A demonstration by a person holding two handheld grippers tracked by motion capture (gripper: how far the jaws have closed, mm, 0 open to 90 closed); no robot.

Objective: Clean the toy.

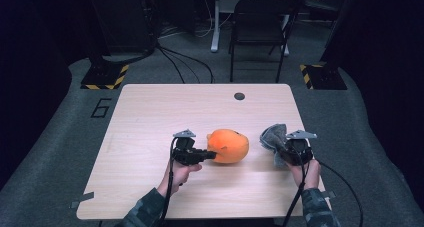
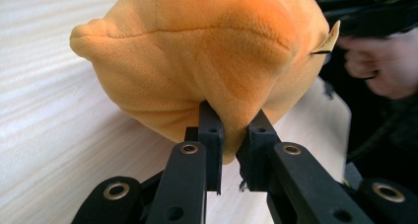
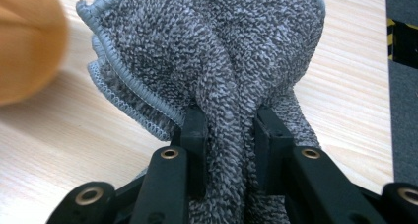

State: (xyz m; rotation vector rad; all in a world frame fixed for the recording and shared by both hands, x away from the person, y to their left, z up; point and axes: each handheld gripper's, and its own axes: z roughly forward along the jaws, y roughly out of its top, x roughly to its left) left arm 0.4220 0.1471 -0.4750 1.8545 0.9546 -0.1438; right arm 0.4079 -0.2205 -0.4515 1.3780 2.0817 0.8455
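Observation:
An orange plush toy (image 1: 229,145) lies near the middle of the wooden table (image 1: 150,117). My left gripper (image 1: 210,154) reaches it from the left and is shut on a pinched fold of the orange plush toy (image 2: 212,56); the jaws of the left gripper (image 2: 231,135) squeeze the fabric between them. At the right, my right gripper (image 1: 282,149) is shut on a grey terry cloth (image 1: 274,137). Bunched up, the grey cloth (image 3: 222,61) rises between the jaws of the right gripper (image 3: 229,130). A blurred edge of the plush toy (image 3: 27,41) shows at that view's left.
A dark round hole (image 1: 239,96) sits near the table's far edge. A black chair (image 1: 260,27) stands on the grey floor behind the table, with yellow-black striped floor plates (image 1: 106,77) at either side. Cables trail from both grippers off the near edge.

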